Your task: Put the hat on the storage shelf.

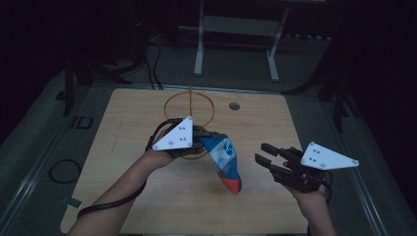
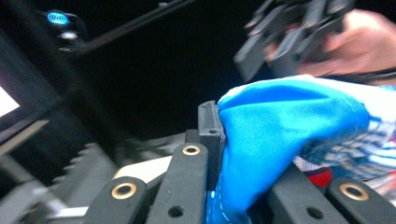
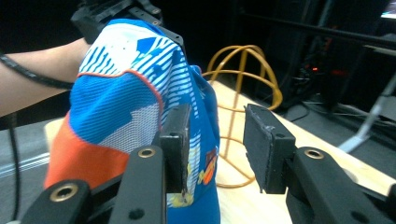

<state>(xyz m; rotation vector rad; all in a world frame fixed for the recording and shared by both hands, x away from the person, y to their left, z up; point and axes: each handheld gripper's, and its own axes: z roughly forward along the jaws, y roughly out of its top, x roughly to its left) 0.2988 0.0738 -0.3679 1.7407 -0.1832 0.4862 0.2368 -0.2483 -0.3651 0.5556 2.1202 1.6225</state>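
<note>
Garment hangs mid-frame, clamped in your left gripper; right gripper parted, empty. Slip risk: single pinch, fabric could drop onto wire basket.

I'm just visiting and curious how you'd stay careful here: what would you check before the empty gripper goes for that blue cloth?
1. Left gripper clamped on the cloth: ok, its jaws pinch the blue fabric in the left gripper view.
2. Cloth lifted off the table: ok at the top; whether the orange end touches the wood, cannot tell.
3. Right gripper free: ok, its jaws stand apart with nothing between them.
4. Gap wide enough for the fabric: cannot tell.
5. Path to the cloth clear: ok, nothing lies between them in the high view.
6. Wire basket out of the way: ok, it stands behind the cloth.
</note>
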